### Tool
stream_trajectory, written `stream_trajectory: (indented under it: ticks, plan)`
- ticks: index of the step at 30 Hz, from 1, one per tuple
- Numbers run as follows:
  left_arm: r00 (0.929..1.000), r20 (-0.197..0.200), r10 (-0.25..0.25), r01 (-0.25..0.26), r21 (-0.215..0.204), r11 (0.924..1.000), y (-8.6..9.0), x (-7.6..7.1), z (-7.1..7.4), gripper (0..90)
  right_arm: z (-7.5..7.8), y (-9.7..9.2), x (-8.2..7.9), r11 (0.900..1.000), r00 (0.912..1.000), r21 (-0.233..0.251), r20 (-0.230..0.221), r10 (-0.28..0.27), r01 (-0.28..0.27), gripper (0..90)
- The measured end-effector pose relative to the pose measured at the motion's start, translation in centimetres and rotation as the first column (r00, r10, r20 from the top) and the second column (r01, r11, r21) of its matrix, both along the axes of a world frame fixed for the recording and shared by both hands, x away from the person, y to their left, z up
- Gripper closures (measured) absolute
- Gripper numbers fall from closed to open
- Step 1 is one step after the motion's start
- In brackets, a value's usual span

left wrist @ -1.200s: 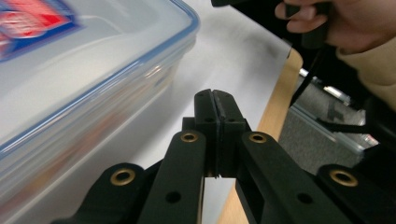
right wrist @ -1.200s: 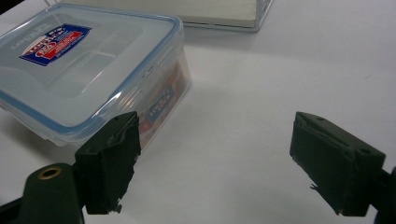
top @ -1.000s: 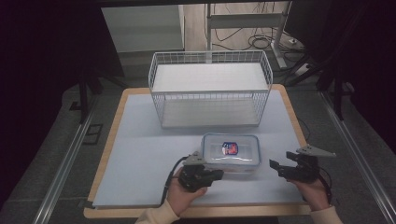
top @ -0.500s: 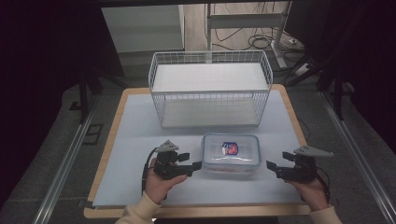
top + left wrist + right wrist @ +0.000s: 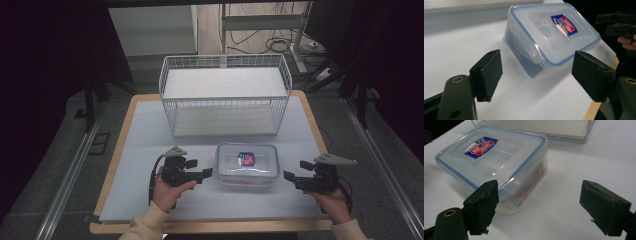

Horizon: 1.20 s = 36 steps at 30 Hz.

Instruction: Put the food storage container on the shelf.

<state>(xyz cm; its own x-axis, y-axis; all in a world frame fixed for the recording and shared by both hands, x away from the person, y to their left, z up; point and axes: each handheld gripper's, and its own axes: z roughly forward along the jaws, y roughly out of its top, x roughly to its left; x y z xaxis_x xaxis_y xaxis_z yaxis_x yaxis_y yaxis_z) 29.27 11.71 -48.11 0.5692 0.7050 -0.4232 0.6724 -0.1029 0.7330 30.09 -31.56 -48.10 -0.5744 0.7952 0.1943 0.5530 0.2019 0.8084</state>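
A clear plastic container (image 5: 246,162) with a blue-rimmed lid and a red-and-blue label lies on the white mat, near the front. My left gripper (image 5: 200,168) sits just left of it, pointing at its side. Its jaws have just been opening and now stand wide, with nothing between them. In the left gripper view the container (image 5: 549,32) lies a little beyond the gripper (image 5: 536,67), whose pads do not touch it. My right gripper (image 5: 295,172) rests to the right of the container, open and empty. In the right gripper view the container (image 5: 496,157) is ahead of the left pad of the gripper (image 5: 539,202).
A white wire basket (image 5: 225,95) stands behind the container at the middle back of the white mat (image 5: 145,130). The mat lies on a wooden table whose edge (image 5: 210,227) runs along the front. Dark floor and rails flank both sides.
My left gripper has drawn back to the left, away from the container's side, and its jaws have gone from shut to wide open. The right gripper has hardly moved.
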Motion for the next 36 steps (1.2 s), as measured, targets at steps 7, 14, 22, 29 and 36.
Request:
stream_trajectory:
  ticks: [7, 14, 22, 29, 36]
  plan:
    - [0.9986, -0.049, -0.021, 0.02, -0.036, 0.9992, -1.0, 1.8, -0.3, 19.6, 0.1, 0.1, -0.1, 0.9999, 0.9999, -0.013, 0.011, 0.003, -0.003, 15.7]
    - [0.9897, -0.131, -0.059, 0.046, -0.103, 0.9936, -1.8, 4.5, -1.3, 19.1, 0.0, 0.2, 0.1, 0.9999, 1.0, -0.015, 0.006, -0.004, 0.004, 15.7]
    - [0.9694, -0.222, -0.105, 0.075, -0.142, 0.9871, -3.2, 6.2, -3.1, 20.5, -0.2, 0.2, 0.3, 0.9997, 0.9999, -0.021, -0.005, -0.016, 0.015, 15.7]
    - [0.9525, -0.275, -0.13, 0.083, -0.174, 0.9811, -3.3, 6.2, -3.8, 21.1, -0.3, 0.7, 0.4, 0.9995, 0.9999, -0.031, -0.009, -0.006, 0.006, 15.6]
    - [0.9415, -0.303, -0.148, 0.086, -0.208, 0.9744, -3.6, 6.2, -4.2, 22.4, 0.4, 0.8, 0.8, 0.9999, 0.9999, -0.013, -0.015, 0.004, -0.004, 14.3]
